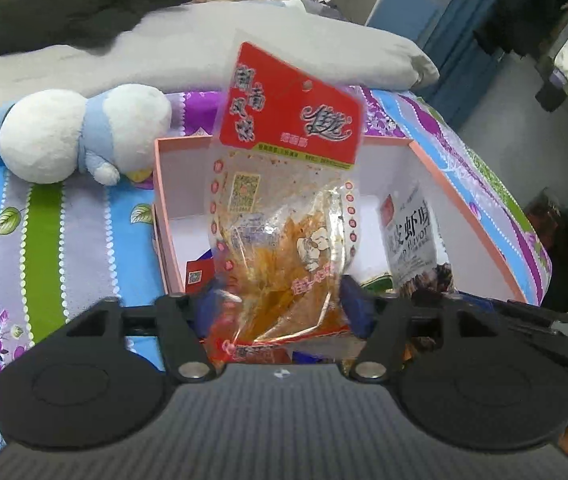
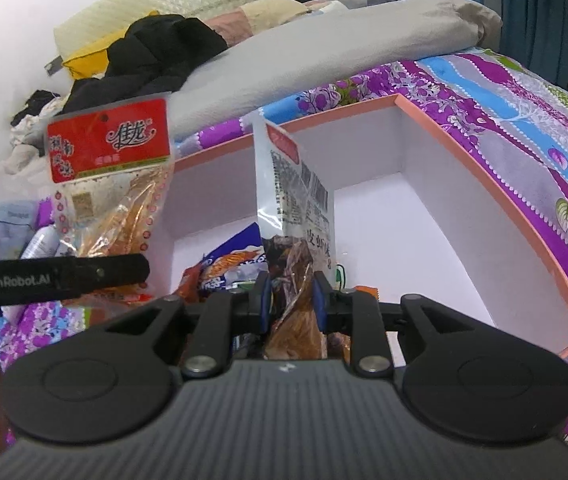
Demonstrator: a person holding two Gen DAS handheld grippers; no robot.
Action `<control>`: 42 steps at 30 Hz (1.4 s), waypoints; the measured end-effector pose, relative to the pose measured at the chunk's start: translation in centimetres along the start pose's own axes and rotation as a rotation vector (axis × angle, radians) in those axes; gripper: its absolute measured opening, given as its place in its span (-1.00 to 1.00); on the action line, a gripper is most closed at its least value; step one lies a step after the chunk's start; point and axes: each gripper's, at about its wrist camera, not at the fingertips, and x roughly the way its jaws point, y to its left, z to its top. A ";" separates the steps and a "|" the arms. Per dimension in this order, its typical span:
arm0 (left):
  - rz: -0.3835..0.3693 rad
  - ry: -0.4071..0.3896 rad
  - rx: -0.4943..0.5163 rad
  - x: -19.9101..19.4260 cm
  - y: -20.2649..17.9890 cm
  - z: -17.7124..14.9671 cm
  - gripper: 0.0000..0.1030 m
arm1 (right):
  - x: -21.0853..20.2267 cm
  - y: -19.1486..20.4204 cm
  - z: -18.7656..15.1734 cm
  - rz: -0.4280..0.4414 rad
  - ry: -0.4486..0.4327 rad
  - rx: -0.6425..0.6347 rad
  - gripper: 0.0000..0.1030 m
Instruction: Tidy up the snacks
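Snack packets are what I'm sorting: my left gripper (image 1: 280,300) stands released around a red-topped packet (image 1: 284,208) above the pink box (image 1: 479,216) on the bed. My right gripper (image 2: 289,300) is clenched on a grey-labelled packet (image 2: 295,216) over the box's near-left corner. Both look light, crinkly and slippery, so I judge the stiff sealed edge the best hold.

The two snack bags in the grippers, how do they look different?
The red-topped bag has a red label and a clear body showing orange strips; the silver bag is pale with black writing, a barcode and only a small red patch. The left gripper stands wide around the red-topped bag, while the right gripper pinches the silver bag tightly. Both stand upright by the pink box.
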 end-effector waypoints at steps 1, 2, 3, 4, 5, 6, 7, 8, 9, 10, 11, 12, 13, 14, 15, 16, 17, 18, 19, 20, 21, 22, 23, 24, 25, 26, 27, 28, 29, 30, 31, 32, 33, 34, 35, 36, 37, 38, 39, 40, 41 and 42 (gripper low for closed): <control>0.001 0.002 0.002 0.0 0.0 0.1 0.72 | 0.0 0.0 -0.1 0.003 0.004 0.004 -0.33; 0.001 -0.004 0.006 -0.2 0.1 0.2 0.76 | -0.1 0.0 -0.1 0.007 0.005 0.009 -0.07; -0.001 -0.010 0.011 -0.4 0.1 0.4 0.80 | -0.2 0.0 -0.1 0.009 -0.001 0.012 0.09; 0.000 -0.014 0.014 -0.7 0.1 0.5 0.84 | -0.4 0.1 -0.1 0.008 -0.008 0.011 0.09; 0.005 -0.018 0.015 -1.3 0.1 0.7 0.90 | -0.6 0.2 0.0 0.005 -0.012 0.008 0.07; 0.015 -0.026 0.016 -1.8 0.0 0.8 0.91 | -1.0 0.3 0.0 0.006 -0.017 0.008 0.07; 0.021 -0.035 0.019 -2.6 -0.1 0.9 0.91 | -1.4 0.4 0.2 0.009 -0.025 0.009 0.07; 0.026 -0.045 0.020 -3.3 -0.2 1.0 0.91 | -1.8 0.5 0.3 0.012 -0.034 0.008 0.07; 0.029 -0.055 0.019 -4.2 -0.3 1.0 0.91 | -2.4 0.6 0.4 0.014 -0.045 0.005 0.07; 0.031 -0.066 0.018 -5.1 -0.4 1.0 0.91 | -3.1 0.9 0.5 0.015 -0.057 0.001 0.07; 0.033 -0.077 0.018 -6.0 -0.5 1.0 0.91 | -3.8 1.0 0.6 0.018 -0.069 -0.002 0.07; 0.036 -0.088 0.018 -7.0 -0.6 0.9 0.92 | -4.7 1.3 0.7 0.021 -0.085 -0.004 0.07; 0.037 -0.101 0.023 -8.2 -0.8 1.0 0.92 | -5.6 1.4 0.8 0.023 -0.100 -0.005 0.07; 0.038 -0.114 0.029 -9.3 -1.1 1.0 0.93 | -6.5 1.6 0.9 0.026 -0.113 -0.005 0.07; 0.039 -0.129 0.037 -10.5 -1.3 0.9 0.94 | -7.3 1.8 0.9 0.028 -0.126 -0.005 0.07; 0.042 -0.141 0.043 -11.6 -1.7 0.8 0.95 | -8.3 2.0 1.0 0.030 -0.141 -0.006 0.07; 0.046 -0.153 0.047 -12.7 -2.0 0.8 0.97 | -9.1 2.2 1.0 0.030 -0.155 -0.009 0.07; 0.052 -0.167 0.050 -13.9 -2.2 0.5 0.97 | -10.1 2.4 1.0 0.029 -0.169 -0.013 0.07; 0.055 -0.178 0.052 -15.1 -2.5 0.3 0.97 | -11.1 2.7 0.9 0.031 -0.184 -0.016 0.07; 0.058 -0.190 0.054 -16.2 -2.8 0.0 0.98 | -12.1 2.9 0.8 0.034 -0.197 -0.018 0.07; 0.062 -0.203 0.055 -17.4 -2.9 -0.3 0.98 | -13.1 3.2 0.6 0.036 -0.207 -0.020 0.07; 0.066 -0.212 0.056 -18.4 -3.1 -0.7 0.99 | -14.0 3.4 0.4 0.038 -0.218 -0.021 0.07; 0.072 -0.222 0.059 -19.4 -3.3 -1.1 1.00 | -14.7 3.5 0.2 0.040 -0.226 -0.021 0.07; 0.076 -0.228 0.062 -20.3 -3.4 -1.4 1.00 | -15.6 3.7 -0.1 0.042 -0.237 -0.019 0.07; 0.082 -0.236 0.067 -21.2 -3.7 -1.8 1.00 | -16.3 3.8 -0.3 0.043 -0.246 -0.019 0.07; 0.089 -0.242 0.071 -21.9 -3.8 -2.2 1.00 | -17.0 3.9 -0.6 0.041 -0.253 -0.020 0.07; 0.112 -0.251 0.080 -22.8 -4.2 -2.7 1.00 | -17.7 4.0 -0.8 0.041 -0.259 -0.022 0.07; 0.132 -0.264 0.095 -23.6 -4.6 -3.1 1.00 | -18.4 4.2 -1.1 0.041 -0.268 -0.024 0.07; 0.146 -0.274 0.108 -24.3 -5.0 -3.6 1.00 | -19.1 4.3 -1.4 0.040 -0.276 -0.023 0.07; 0.155 -0.282 0.119 -25.1 -5.4 -4.1 1.00 | -19.8 4.4 -1.7 0.036 -0.285 -0.021 0.07; 0.153 -0.287 0.123 -25.7 -5.6 -4.5 1.00 | -20.5 4.6 -1.9 0.037 -0.293 -0.020 0.07; 0.147 -0.292 0.123 -26.4 -5.8 -5.0 1.00 | -21.0 4.7 -2.1 0.037 -0.299 -0.021 0.07; 0.143 -0.295 0.124 -27.0 -6.0 -5.4 1.00 | -21.6 4.9 -2.4 0.034 -0.306 -0.025 0.07; 0.141 -0.296 0.124 -27.5 -6.1 -5.9 1.00 | -22.1 5.1 -2.7 0.033 -0.314 -0.029 0.07; 0.140 -0.297 0.123 -28.0 -6.2 -6.3 1.00 | -22.6 5.2 -2.9 0.033 -0.321 -0.032 0.07; 0.139 -0.297 0.122 -28.5 -6.4 -6.8 1.00 | -23.1 5.4 -3.3 0.033 -0.328 -0.035 0.07; 0.137 -0.298 0.120 -29.0 -6.5 -7.3 1.00 | -23.5 5.6 -3.6 0.031 -0.333 -0.035 0.07; 0.136 -0.299 0.119 -29.5 -6.5 -7.7 1.00 | -24.0 5.7 -4.1 0.031 -0.338 -0.033 0.07; 0.137 -0.301 0.116 -30.0 -6.6 -8.2 1.00 | -24.4 5.8 -4.5 0.034 -0.341 -0.028 0.07; 0.139 -0.303 0.113 -30.6 -6.7 -8.7 1.00 | -24.8 5.8 -4.9 0.037 -0.342 -0.025 0.07; 0.141 -0.306 0.109 -30.9 -6.7 -9.1 1.00 | -25.1 5.8 -5.3 0.038 -0.343 -0.026 0.07; 0.144 -0.309 0.104 -31.4 -6.7 -9.6 1.00 | -25.3 5.9 -5.6 0.037 -0.344 -0.028 0.07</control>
